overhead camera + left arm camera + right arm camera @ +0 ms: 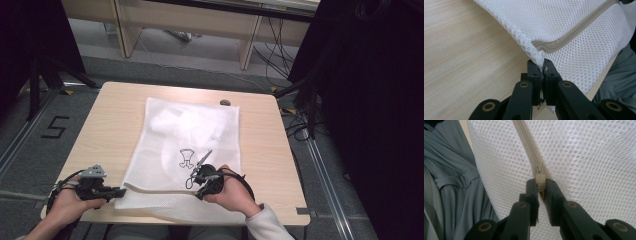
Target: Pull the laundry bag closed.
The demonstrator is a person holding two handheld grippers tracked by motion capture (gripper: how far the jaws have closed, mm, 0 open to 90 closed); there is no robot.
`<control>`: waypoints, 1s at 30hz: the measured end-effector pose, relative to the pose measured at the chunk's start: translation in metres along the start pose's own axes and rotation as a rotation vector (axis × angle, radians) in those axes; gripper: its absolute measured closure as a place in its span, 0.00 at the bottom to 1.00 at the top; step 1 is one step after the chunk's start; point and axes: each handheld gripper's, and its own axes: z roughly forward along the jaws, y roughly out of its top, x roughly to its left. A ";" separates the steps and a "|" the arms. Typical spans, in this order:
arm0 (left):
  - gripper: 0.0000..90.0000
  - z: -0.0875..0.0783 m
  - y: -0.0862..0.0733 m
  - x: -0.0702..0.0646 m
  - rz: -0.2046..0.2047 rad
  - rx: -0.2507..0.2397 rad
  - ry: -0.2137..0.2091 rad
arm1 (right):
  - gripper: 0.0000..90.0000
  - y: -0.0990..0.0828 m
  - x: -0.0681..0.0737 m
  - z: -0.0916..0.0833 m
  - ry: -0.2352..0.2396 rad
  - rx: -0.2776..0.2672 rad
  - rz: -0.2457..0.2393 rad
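Note:
A white mesh laundry bag lies flat on the wooden table, with a beige zipper along its near edge. My left gripper sits at the bag's near left corner and is shut on that mesh corner, beside the zipper's end. My right gripper rests over the bag's near edge, right of centre. Its jaws are shut on the beige zipper pull, with the zipper track running away from it across the mesh.
The light wooden table has bare surface left and right of the bag. A small dark object lies at the far edge. A black outline drawing is printed on the bag. The person's grey clothing is below the near edge.

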 end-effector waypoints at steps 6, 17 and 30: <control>0.95 0.000 0.000 0.000 -0.002 0.000 0.002 | 0.91 -0.001 -0.001 0.000 0.002 0.001 -0.001; 0.95 0.000 0.000 0.000 -0.002 0.000 0.001 | 0.91 -0.005 -0.004 -0.002 0.007 -0.006 -0.015; 0.95 0.000 0.000 0.000 -0.003 -0.004 0.000 | 0.91 -0.006 -0.004 -0.003 0.004 0.000 -0.012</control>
